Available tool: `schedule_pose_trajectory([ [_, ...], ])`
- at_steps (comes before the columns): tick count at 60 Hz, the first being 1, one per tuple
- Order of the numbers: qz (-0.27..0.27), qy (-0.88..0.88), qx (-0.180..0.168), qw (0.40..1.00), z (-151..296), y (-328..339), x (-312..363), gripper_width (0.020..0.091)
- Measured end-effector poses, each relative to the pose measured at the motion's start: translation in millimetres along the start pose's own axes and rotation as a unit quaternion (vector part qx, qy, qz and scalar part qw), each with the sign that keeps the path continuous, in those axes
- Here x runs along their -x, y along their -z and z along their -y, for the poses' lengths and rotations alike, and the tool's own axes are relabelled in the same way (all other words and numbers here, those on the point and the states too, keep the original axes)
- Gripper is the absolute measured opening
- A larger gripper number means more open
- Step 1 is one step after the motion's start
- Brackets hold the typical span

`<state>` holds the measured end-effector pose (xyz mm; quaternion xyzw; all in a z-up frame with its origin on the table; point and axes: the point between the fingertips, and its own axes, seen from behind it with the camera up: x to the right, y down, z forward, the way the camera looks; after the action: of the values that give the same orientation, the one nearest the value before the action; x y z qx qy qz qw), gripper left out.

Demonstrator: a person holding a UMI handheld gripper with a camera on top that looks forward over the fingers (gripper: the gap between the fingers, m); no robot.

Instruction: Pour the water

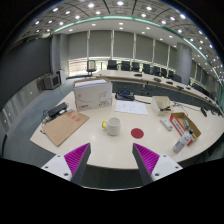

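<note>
A white mug stands on the pale table, beyond my fingers and a little toward the middle. A small clear bottle lies or leans to the right, past the right finger. My gripper is held above the table's near part, open, with only bare tabletop between its magenta pads. Nothing is held.
A brown cardboard sheet lies to the left. A white box-like machine stands behind the mug. A red round coaster sits right of the mug, with an orange box further right. Desks and office chairs fill the room behind.
</note>
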<state>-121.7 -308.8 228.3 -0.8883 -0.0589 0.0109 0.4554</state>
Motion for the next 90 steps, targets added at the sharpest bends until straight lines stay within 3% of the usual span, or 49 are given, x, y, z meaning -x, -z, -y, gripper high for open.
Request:
schedule_pose_trajectory([
  [10,-0.023,-0.02,0.003,1.0,-5.5,5.3,-54.2,0.0862],
  [40,-0.125,-0.06,-0.021,0.99,-87.2,-24.7,-326.2,0.086],
  [57,-0.103,-0.072,-0.041,0.991,-98.6,-96.9,-431.7,0.0866],
  [69,-0.063,-0.057,-0.071,0.994,-90.5,-171.2,-451.7,0.0855],
  [75,-0.04,-0.057,-0.086,0.994,-84.1,-196.3,-451.7,0.0799],
  [82,-0.04,-0.053,-0.103,0.993,-79.4,-212.8,-456.6,0.0577],
  [90,-0.034,-0.069,-0.115,0.99,-73.4,-217.8,-460.9,0.0526],
])
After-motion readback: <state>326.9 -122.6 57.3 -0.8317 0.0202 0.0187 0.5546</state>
